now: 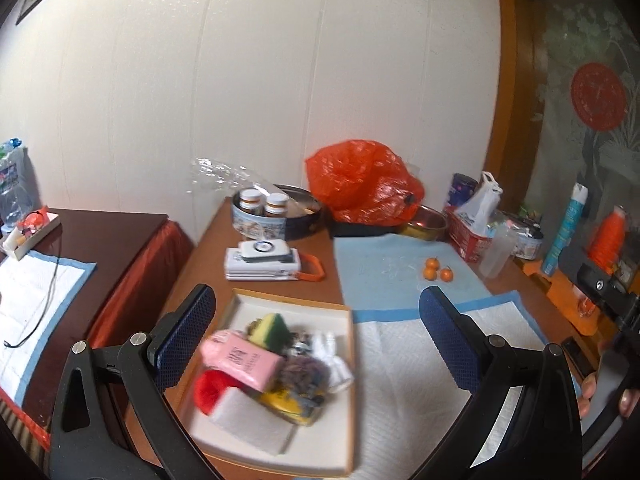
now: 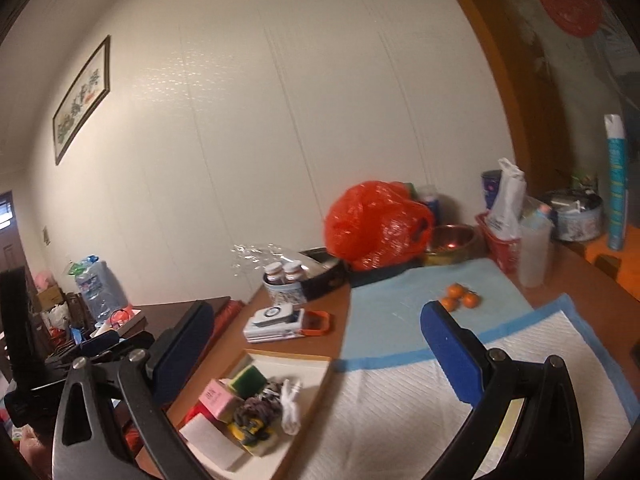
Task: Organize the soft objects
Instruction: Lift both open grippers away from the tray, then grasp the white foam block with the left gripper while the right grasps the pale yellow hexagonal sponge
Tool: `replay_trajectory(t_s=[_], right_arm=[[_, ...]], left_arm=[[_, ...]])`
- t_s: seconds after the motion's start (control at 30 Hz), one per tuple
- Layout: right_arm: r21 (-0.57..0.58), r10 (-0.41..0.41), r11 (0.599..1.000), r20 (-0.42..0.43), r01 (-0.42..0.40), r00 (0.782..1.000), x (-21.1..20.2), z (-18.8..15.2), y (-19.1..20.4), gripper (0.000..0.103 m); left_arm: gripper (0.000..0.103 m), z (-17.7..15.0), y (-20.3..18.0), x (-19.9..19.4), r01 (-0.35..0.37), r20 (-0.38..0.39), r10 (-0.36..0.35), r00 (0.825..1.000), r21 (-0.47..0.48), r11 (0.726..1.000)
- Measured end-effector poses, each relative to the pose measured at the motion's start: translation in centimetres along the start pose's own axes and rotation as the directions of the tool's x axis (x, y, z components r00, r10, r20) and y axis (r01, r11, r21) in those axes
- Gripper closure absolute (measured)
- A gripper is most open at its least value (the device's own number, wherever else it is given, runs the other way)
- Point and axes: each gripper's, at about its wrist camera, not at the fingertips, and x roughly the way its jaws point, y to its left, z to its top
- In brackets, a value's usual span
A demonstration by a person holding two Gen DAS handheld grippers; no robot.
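A shallow white tray on the brown table holds a heap of soft things: a yellow-green sponge, a pink packet, a red yarn ball, a white sponge block, a grey-purple fluffy item, white socks or gloves and a yellow item. My left gripper is open and empty, held above the tray. My right gripper is open and empty, above the tray's right edge.
A blue-edged white pad lies right of the tray, with small oranges. Behind: a white device stack, a tin with bottles, an orange bag, a red basket. A dark side table stands left.
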Motion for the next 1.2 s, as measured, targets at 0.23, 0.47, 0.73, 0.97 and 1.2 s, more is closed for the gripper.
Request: replay_trajectory(t_s=[0.23,0.47,0.73,0.97,1.2], right_arm=[[0.071,-0.123,0.990,0.040,0.120,0.992,-2.3,0.6,-6.1,0.000],[0.112,-0.199,0.974,0.012,0.197,0.980,-3.9,0.9,-12.1,0.000],[0.115,-0.292,0.946,-0.097,0.302,0.951,-3.8,0.2,-17.7,0.000],[0.028,-0.242,0.963,-0.352,0.269,0.904,1.2,-4.2,-20.8,0.000],[-0.142,-0.197,0.980,-0.615,0.138,0.764,8.7,-11.3,-18.9,0.000]], left_arm=[[0.000,-0.7,-5.6,1.9,0.058,-0.050,-0.056,0.997,0.052,0.997],[0.000,-1.0,-11.0,4.4,0.111,-0.095,-0.103,0.990,0.079,0.991],[0.000,-2.7,-15.9,7.8,0.165,-0.171,-0.146,0.974,0.102,0.981],[0.000,-5.5,-17.3,11.0,0.161,-0.282,-0.128,0.951,0.094,0.982],[0.000,-7.2,-15.8,13.7,0.106,-0.358,-0.067,0.931,0.092,0.990]])
